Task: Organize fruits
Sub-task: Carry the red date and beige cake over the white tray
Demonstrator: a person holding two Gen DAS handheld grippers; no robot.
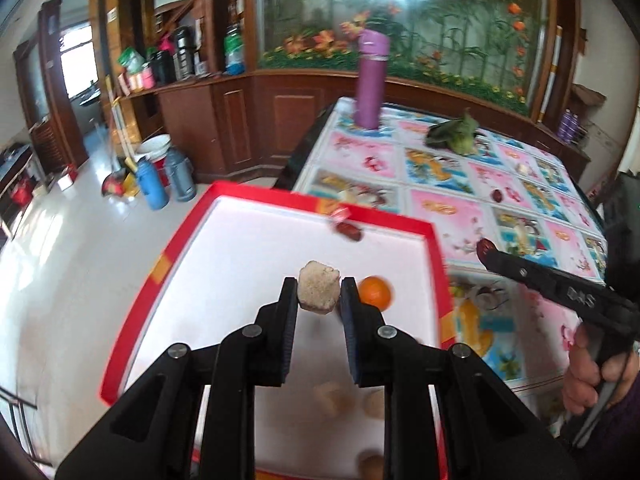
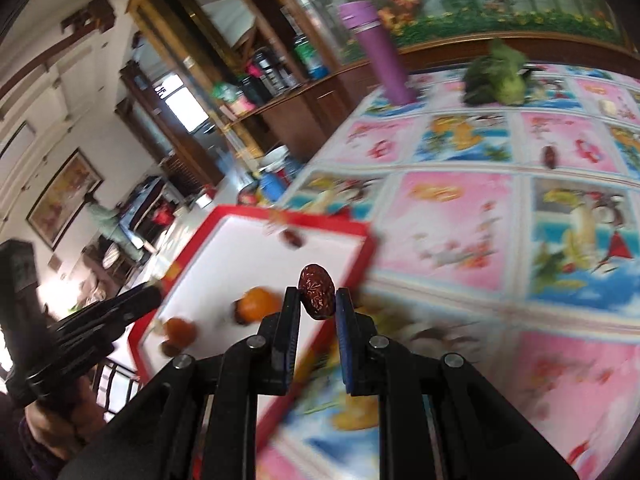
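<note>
Beige lump (image 1: 319, 288) hanging over red-rimmed tray (image 1: 256, 196); orange (image 1: 374, 291) and date (image 1: 349, 231) lying inside; wrinkled red date (image 2: 317, 291) hanging above tray edge.

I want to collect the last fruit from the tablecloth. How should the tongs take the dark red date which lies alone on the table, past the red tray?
Come from above with open tongs and close across the short middle of the lone date, not along its length. It lies flat on the tablecloth, oval, with free space around, so probably any side is reachable.
</note>
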